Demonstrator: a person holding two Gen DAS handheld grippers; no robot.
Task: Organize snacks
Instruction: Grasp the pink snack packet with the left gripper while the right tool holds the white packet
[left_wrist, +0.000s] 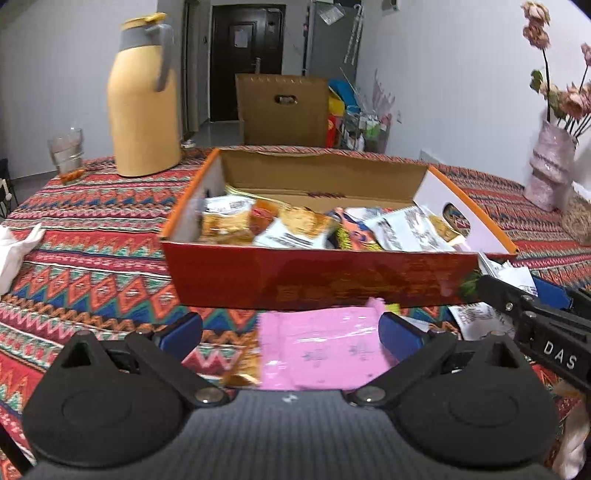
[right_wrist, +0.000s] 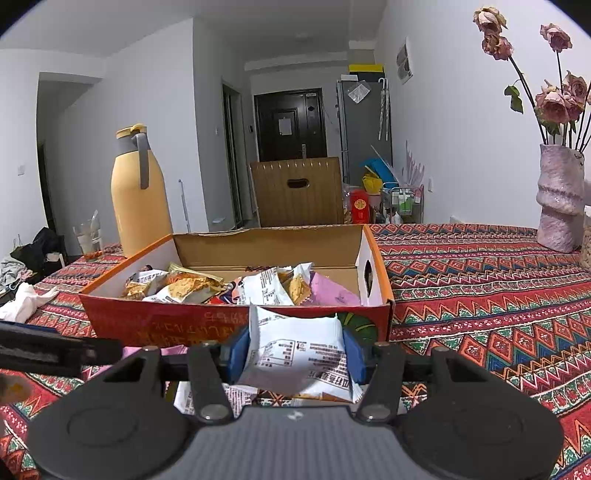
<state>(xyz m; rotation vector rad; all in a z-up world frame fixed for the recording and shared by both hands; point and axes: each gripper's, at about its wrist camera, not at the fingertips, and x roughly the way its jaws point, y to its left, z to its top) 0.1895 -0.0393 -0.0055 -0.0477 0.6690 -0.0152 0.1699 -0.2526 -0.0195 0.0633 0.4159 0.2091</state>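
Bright zigzag cloth covers the table (right_wrist: 480, 295). Right tongs (right_wrist: 295, 354) squeeze a white snack pack (right_wrist: 295, 354), just before the red box (right_wrist: 166, 325), ready to drop in. Left tongs (left_wrist: 290, 332) are wide over a pink pack (left_wrist: 325, 347), not gripping.

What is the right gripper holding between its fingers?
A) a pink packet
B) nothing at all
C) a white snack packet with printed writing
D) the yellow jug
C: in the right wrist view the right gripper has its blue fingers pressed against both sides of a white snack packet with printed writing, held in front of the red snack box.
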